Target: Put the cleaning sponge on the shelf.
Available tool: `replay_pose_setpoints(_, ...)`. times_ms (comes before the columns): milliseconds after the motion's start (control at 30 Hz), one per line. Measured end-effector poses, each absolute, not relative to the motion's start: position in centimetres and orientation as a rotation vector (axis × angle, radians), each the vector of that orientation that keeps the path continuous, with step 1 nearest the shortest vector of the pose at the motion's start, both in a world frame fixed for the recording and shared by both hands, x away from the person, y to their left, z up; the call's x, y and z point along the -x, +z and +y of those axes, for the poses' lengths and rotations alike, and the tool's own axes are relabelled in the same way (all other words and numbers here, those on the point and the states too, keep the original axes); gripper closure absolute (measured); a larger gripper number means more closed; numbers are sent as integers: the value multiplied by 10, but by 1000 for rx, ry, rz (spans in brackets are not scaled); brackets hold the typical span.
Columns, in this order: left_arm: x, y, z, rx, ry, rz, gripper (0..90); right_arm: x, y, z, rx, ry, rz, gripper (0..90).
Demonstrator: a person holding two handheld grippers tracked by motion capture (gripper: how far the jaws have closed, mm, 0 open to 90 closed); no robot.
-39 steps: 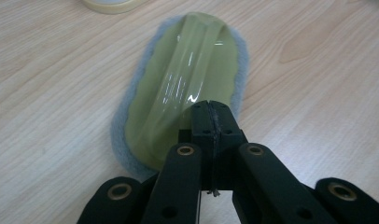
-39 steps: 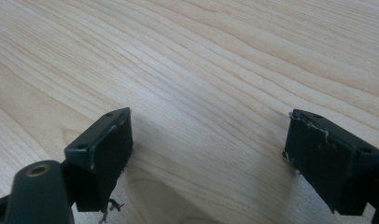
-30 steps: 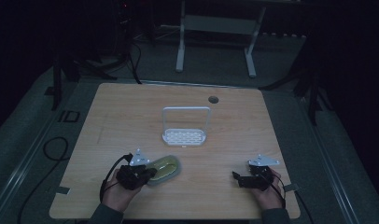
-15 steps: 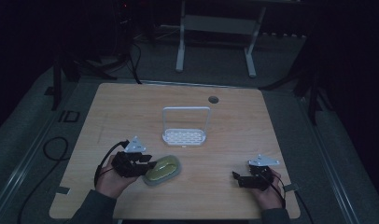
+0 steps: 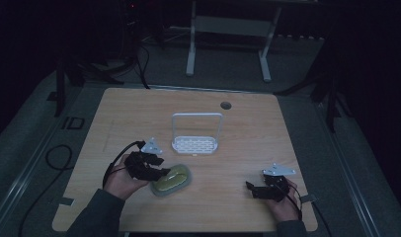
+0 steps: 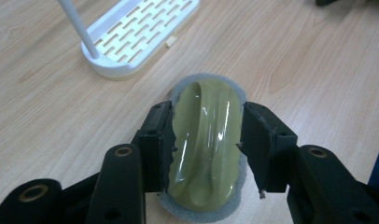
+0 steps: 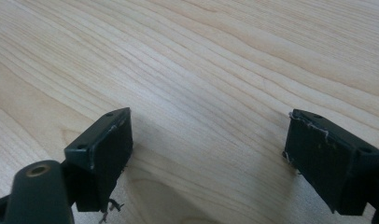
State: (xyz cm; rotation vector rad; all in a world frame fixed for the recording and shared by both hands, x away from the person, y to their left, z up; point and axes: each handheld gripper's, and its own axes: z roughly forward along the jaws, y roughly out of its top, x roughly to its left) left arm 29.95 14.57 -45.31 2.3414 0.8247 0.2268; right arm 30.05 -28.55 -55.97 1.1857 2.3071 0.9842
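While your left tool [image 6: 206, 149] clamps the green sponge [image 6: 205, 140] near the surface's front edge, lift it toward the white rack [image 5: 195, 144]; your right tool [image 7: 208, 158] gapes wide.

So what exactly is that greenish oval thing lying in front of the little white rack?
The oval object looks like a scrubbing sponge: a glossy olive-green, seemingly soft top with a raised curved ridge, on a thin grey pad that shows as a rim all round. It lies flat on the wooden table, near the white slotted rack but apart from it. The left gripper has a jaw at each long side, apparently pressing it.
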Motion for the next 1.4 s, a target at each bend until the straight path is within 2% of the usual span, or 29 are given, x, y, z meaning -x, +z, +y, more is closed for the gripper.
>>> replay_pose_setpoints(867, -326, -460, 115, -2576, 95, 785, 501, -300, -560, -285, -1186, 984, 2307, 149)
replay_pose_setpoints(1400, -335, -466, 101, -2734, 64, 777, 569, -300, -560, -285, -1186, 984, 2307, 148)
